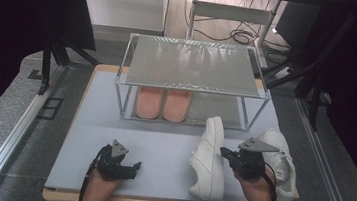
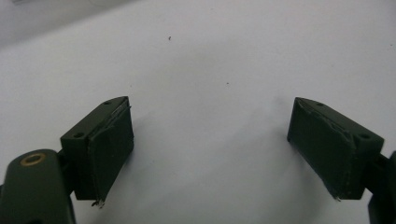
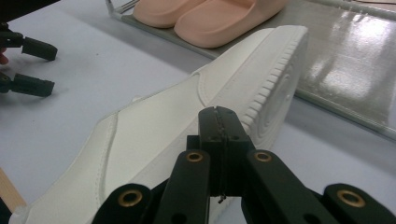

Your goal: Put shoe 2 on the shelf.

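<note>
From above, the bench [image 1: 94, 122] carries a metal rack [image 1: 195, 67] with two pink slippers [image 1: 162, 104] on its lower shelf. One white sneaker [image 1: 209, 159] lies on its side in front of the rack, the other [image 1: 280, 161] further right. The right hand-held gripper [image 1: 224, 153] sits between them, touching the tipped sneaker. The left hand-held gripper [image 1: 134, 169] rests near the bench's front edge.

We noted a table [image 1: 87, 136] with a pale grey top and a wooden edge. On it stood a metal rack [image 1: 195, 67], at the far middle. Its lower shelf carried a pair of pink slippers [image 1: 162, 104], side by side at the left; the upper shelf was bare. Two white sneakers lay on the table in front of the rack, at the right: one [image 1: 209, 156] tipped on its side, the other [image 1: 281, 159] just beside it at the right edge.
</note>
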Available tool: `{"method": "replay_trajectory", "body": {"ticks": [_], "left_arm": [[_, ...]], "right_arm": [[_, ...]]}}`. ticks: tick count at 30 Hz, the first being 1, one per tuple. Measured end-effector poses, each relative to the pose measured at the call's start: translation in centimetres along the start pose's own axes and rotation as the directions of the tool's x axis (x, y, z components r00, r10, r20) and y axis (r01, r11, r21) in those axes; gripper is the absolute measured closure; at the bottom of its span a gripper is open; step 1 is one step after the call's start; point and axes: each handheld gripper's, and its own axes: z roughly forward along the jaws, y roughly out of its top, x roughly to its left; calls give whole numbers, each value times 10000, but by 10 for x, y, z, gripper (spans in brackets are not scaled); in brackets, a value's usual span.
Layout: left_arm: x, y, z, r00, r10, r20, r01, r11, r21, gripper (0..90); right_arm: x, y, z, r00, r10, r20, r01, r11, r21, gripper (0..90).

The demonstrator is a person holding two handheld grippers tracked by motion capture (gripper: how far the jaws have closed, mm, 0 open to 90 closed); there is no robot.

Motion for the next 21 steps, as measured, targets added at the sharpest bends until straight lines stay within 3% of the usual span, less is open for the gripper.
{"method": "replay_trajectory", "body": {"ticks": [9, 21], "left_arm": [[0, 0, 0, 10000, 3, -3, -3, 10000, -2, 145], [0, 0, 0, 10000, 32, 1, -32, 10000, 18, 145]], "right_arm": [[-2, -5, 4, 9999, 130, -49, -130, 9999, 115, 900], [-13, -15, -10, 9966, 769, 301, -772, 9970, 98, 900]]}}
